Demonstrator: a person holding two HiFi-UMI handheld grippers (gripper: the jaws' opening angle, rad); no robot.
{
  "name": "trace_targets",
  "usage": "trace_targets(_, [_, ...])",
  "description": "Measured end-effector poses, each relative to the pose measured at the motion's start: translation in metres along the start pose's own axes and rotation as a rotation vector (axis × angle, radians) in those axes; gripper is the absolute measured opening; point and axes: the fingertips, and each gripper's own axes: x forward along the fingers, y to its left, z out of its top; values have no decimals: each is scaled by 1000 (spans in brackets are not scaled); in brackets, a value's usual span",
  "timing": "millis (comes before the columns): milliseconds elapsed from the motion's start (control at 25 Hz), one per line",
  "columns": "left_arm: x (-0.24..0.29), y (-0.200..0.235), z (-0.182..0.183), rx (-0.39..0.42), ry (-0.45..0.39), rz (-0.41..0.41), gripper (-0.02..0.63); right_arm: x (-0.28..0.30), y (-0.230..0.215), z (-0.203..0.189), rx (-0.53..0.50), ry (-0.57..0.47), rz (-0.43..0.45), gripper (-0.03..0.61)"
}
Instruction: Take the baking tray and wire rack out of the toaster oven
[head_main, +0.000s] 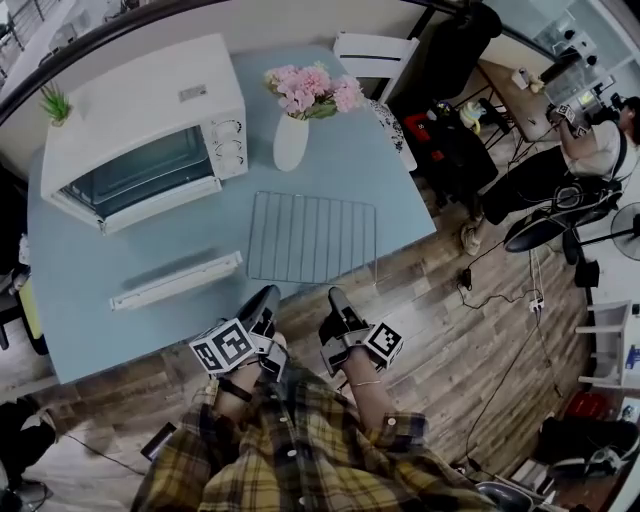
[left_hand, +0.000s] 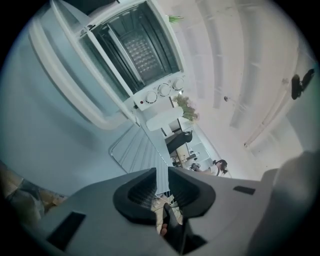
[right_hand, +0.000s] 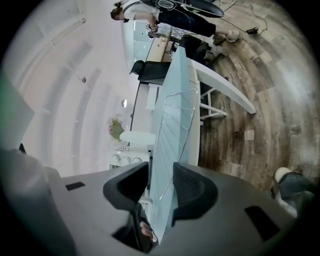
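The wire rack (head_main: 312, 238) lies flat on the blue table (head_main: 80, 300), in front of the white toaster oven (head_main: 140, 110). The oven's door (head_main: 175, 281) hangs open. Inside the oven (left_hand: 135, 50) I see a dim ribbed surface; whether it is the baking tray I cannot tell. My left gripper (head_main: 268, 295) is at the rack's near edge, jaws a narrow gap apart, with nothing pressed between the pads (left_hand: 161, 175). My right gripper (head_main: 335, 297) is open beside it. The table edge and the rack (right_hand: 172, 120) run between its pads (right_hand: 161, 172) without touching them.
A white vase of pink flowers (head_main: 291, 140) stands just behind the rack, right of the oven. A small green plant (head_main: 55, 103) sits at the far left corner. A white chair (head_main: 375, 50) is behind the table. A person (head_main: 590, 150) works at a desk at far right.
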Motion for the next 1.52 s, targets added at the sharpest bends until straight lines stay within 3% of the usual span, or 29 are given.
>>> trace_targets(240, [-23, -26, 24, 50, -85, -50, 66, 5, 72, -9, -148, 28, 125, 137])
trace_targets(440, [-54, -29, 76, 49, -204, -61, 66, 37, 128, -42, -266, 101, 215, 137])
trace_targets(800, [-127, 0, 204, 14, -451, -37, 66, 136, 208, -130, -249, 242, 335, 136])
trace_targets(960, [-150, 20, 256, 4, -517, -19, 66, 187, 227, -171, -278, 304, 337, 137])
trace_targets(1200, [-151, 55, 317, -33, -545, 7, 66, 254, 230, -217, -259, 373, 297, 137])
trace_targets(1520, [-124, 106, 359, -98, -496, 48, 69, 323, 208, -240, -194, 376, 192, 137])
